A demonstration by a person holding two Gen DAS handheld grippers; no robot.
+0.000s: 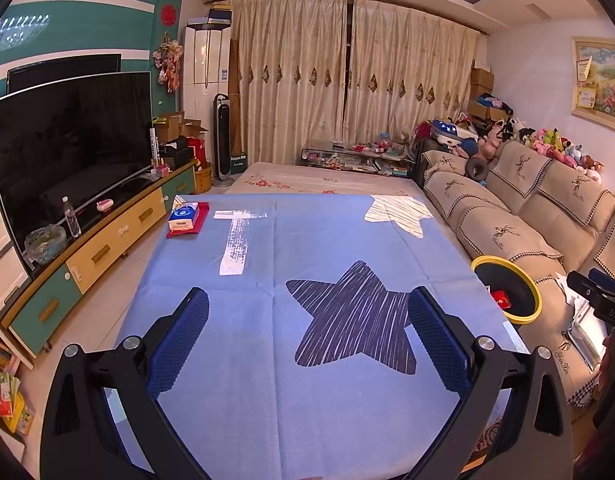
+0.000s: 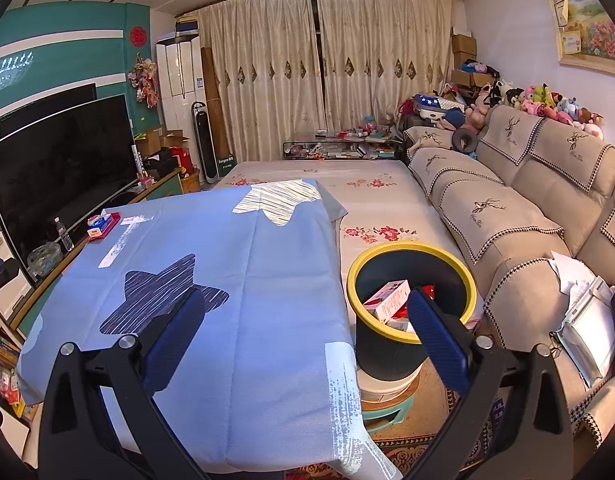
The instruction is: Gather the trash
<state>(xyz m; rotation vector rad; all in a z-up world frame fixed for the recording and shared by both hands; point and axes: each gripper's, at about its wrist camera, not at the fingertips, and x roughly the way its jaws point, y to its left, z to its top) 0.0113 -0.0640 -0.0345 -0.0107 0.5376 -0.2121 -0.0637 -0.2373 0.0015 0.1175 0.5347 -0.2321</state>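
Both tongs, left (image 1: 307, 344) and right (image 2: 305, 330), gape empty; reaching the eleven-o'clock tissue pack (image 1: 183, 216) risks dragging the tablecloth (image 1: 307, 240).

The bin (image 1: 519, 280) at about 3 o'clock in the left wrist view mostly hides its insides, just a scrap of red shows. In the right wrist view the right gripper's finger (image 2: 435, 332) covers part of the bin's (image 2: 371, 260) front rim and the pink box (image 2: 387, 300) inside. Print on the tissue pack (image 1: 183, 216) at 10 o'clock is too small to read. The sofa (image 2: 527, 240) gets cut off at the right edge.
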